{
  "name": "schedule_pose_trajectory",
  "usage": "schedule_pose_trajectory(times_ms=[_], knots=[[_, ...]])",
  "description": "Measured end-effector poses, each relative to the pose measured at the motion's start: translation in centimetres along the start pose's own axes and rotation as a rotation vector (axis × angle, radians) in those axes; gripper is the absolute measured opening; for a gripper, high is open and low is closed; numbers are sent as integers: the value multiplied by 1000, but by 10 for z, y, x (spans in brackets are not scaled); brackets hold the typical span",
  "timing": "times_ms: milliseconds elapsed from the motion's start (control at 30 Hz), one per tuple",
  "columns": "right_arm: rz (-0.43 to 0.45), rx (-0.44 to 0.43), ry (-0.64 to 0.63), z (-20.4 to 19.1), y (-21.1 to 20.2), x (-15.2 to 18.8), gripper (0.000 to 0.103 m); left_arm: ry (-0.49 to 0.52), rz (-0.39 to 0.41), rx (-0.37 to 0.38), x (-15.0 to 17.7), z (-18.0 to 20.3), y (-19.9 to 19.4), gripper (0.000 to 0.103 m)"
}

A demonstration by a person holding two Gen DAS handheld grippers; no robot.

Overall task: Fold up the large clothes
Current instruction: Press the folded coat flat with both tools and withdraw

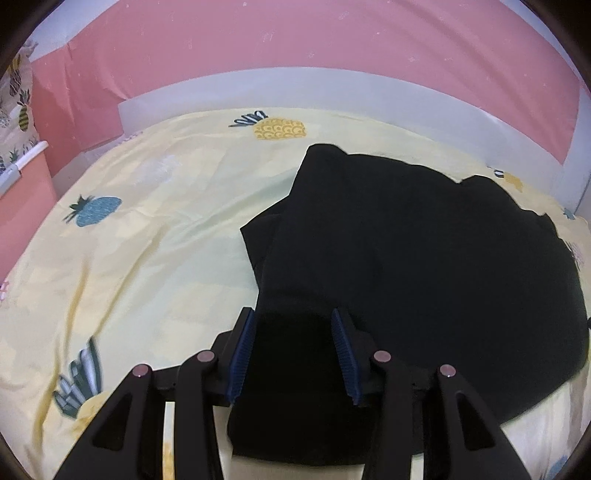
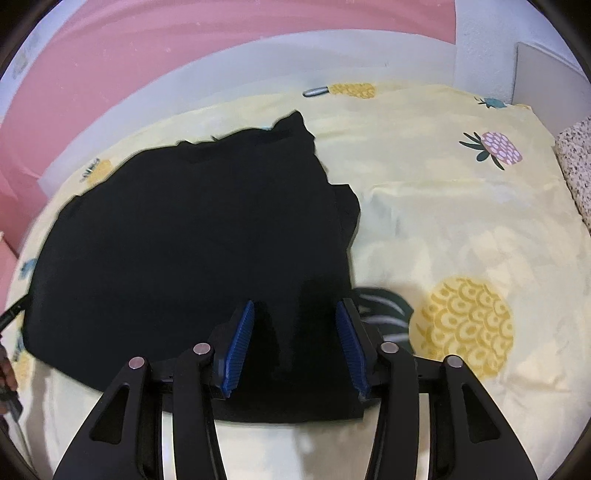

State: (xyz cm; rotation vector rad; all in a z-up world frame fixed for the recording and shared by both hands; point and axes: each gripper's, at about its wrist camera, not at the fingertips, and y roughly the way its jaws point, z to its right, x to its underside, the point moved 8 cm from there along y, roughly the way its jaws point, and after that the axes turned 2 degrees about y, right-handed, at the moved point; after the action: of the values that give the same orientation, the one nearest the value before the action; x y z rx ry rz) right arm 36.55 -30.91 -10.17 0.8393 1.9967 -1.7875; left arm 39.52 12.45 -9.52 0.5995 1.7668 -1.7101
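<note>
Between my left gripper's (image 1: 295, 354) blue pads (image 1: 242, 356) lies black cloth: the near edge of the garment (image 1: 424, 258) fills the gap from pad to pad, and it runs on under and past the fingers toward me. Those fingers stand part-way apart, and whether the pads actually press on the cloth I cannot tell, dark as it is. From there the garment spreads away to the right and up across the yellow sheet (image 1: 147, 240), a folded flap showing at its left side, its far edge short of the white bed frame (image 1: 258, 88) and the pink wall (image 1: 295, 33). Through the right wrist camera, my right gripper (image 2: 295, 350) shows the same: pads (image 2: 238, 354) part-way apart with black cloth between them, the garment's (image 2: 184, 240) near right corner lying just under and beyond the right finger. Again I cannot tell if it is pinched. Here the garment stretches away to the left over the sheet (image 2: 461, 221), beside a big yellow pineapple print (image 2: 465, 325). At the far left edge a hand (image 2: 7, 373) shows.
</note>
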Motion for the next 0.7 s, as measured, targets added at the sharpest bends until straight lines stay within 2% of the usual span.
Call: schedule_pose_trajectory(times_ms=[200,333,633,700], knots=[[33,-80,10,-13,-47,21,51,8,11,39,25,9,-58,46],[43,-107,1,-24,-72,37,52,7,5,58,43,16,-88,50],[30,-137,-32,-42,-88,63,52,28,-2,74,60,42,-127,54],[31,-137,-39,-45,-87,64,56,47,2,79,59,49,-127,55]])
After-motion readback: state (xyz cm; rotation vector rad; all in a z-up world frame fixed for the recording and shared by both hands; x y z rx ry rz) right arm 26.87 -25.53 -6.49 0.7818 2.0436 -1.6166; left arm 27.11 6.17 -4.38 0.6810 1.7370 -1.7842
